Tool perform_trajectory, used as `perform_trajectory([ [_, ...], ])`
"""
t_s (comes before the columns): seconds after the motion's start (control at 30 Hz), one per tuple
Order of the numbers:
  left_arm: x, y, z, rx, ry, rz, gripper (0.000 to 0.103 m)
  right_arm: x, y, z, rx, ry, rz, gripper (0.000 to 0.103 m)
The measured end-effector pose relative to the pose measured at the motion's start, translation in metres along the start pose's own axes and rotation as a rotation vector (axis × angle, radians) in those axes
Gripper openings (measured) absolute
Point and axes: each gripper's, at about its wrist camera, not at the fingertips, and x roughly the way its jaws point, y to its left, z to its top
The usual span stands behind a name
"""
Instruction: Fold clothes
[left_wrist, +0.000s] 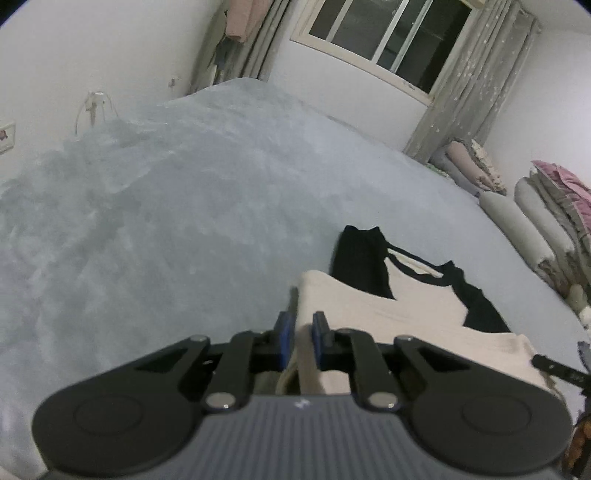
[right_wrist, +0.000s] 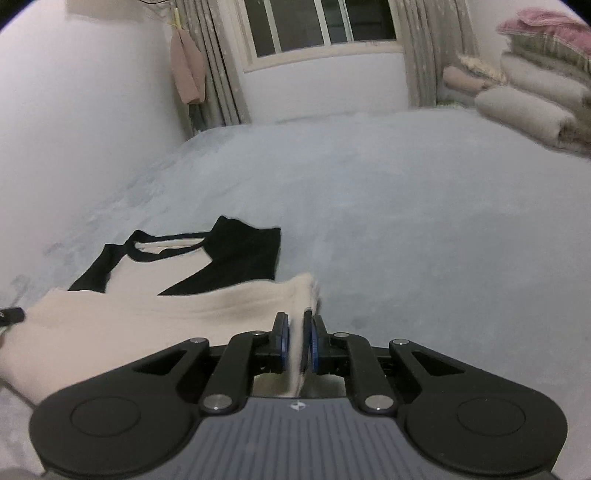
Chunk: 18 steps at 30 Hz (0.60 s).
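A cream raglan T-shirt (right_wrist: 155, 317) with black sleeves and neck trim lies on the grey-blue bed (right_wrist: 406, 221), collar end away from the cameras. The left gripper (left_wrist: 303, 334) is clenched on a fold of cream fabric at the shirt's near left edge. The right gripper (right_wrist: 296, 338) is likewise clamped on cream fabric at the near right edge. Rolled bedding (right_wrist: 524, 107) is stacked by the window.

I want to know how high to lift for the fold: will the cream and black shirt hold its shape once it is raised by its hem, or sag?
Probably sag: the shirt is thin knit, already bunched where the right tongs and left tongs pinch its hem. It looks light, so a pinch should hold. The fuzzy bedspread may drag on it.
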Motion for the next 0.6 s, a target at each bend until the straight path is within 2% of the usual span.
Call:
perform_trajectory([
  [0.07,0.002,0.004,0.001,-0.013,0.013,0.005,0.011,0.001,0.000,0.000,-0.012,0.015,-0.034,0.022],
  [0.1,0.003,0.007,0.001,-0.025,0.017,0.013,0.011,0.000,0.000,0.000,-0.016,0.020,-0.058,0.036],
  [0.13,0.000,0.005,0.003,-0.019,0.004,0.020,0.011,-0.005,0.001,0.001,-0.025,0.008,-0.084,0.044],
  [0.23,-0.011,-0.004,0.007,0.022,-0.042,0.047,0.012,-0.025,0.009,0.006,-0.078,-0.063,-0.119,0.044],
  [0.3,-0.019,-0.021,0.006,0.058,-0.058,0.033,0.022,-0.036,0.021,0.007,-0.108,-0.091,-0.090,0.044],
  [0.33,-0.021,-0.029,0.005,0.070,-0.058,0.019,0.023,-0.040,0.027,0.007,-0.118,-0.101,-0.070,0.044],
  [0.37,-0.023,-0.041,0.000,0.094,-0.055,0.002,0.024,-0.042,0.034,0.005,-0.118,-0.098,-0.035,0.044],
  [0.5,-0.020,-0.082,-0.021,0.207,-0.048,-0.031,0.040,-0.040,0.067,-0.005,-0.103,-0.043,0.134,0.044],
  [0.6,-0.015,-0.108,-0.036,0.291,-0.049,-0.039,0.049,-0.035,0.094,-0.014,-0.130,-0.012,0.197,0.044],
])
